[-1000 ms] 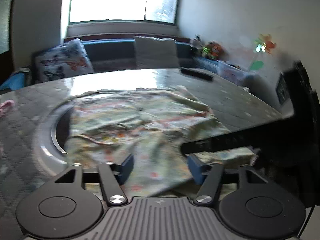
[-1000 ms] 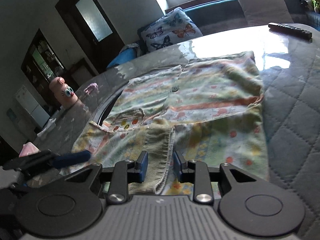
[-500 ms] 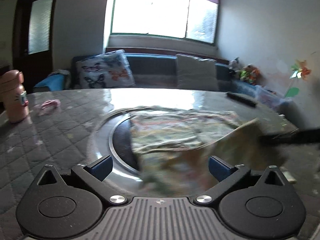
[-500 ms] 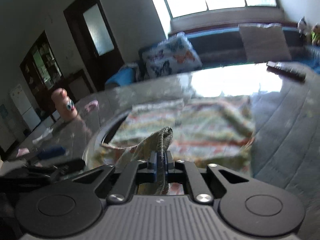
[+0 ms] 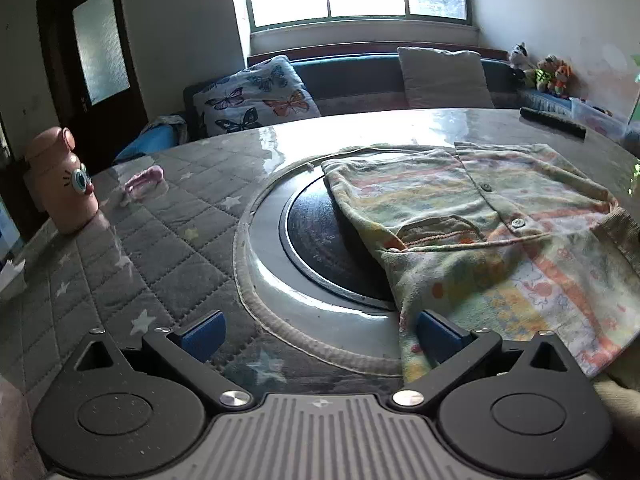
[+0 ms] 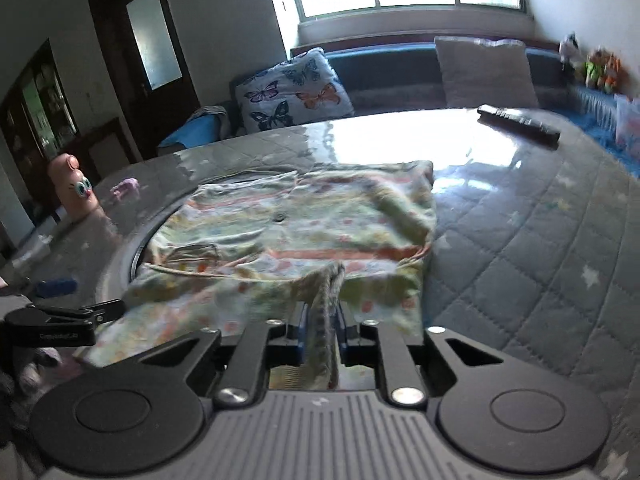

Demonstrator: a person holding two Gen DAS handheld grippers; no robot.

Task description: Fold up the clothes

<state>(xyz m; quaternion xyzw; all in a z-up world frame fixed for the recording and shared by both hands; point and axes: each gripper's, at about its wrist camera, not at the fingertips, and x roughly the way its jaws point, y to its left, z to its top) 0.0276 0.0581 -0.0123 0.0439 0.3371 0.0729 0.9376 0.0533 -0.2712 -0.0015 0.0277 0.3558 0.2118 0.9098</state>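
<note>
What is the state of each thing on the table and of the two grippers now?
Garment: spread on the table, partly folded, its ribbed cuff lifted.
Ribbed cuff: between the right gripper's pads.
Right gripper: jaws opening, cuff still between them.
Left gripper: wide open, holding nothing.
Pink bottle: upright.
Remote control: lying flat.

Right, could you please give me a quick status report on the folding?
Left hand-held gripper wide open, empty. Right hand-held gripper opening, ribbed cuff between pads. Patterned shirt lying partly over the table's round centre plate.
</note>
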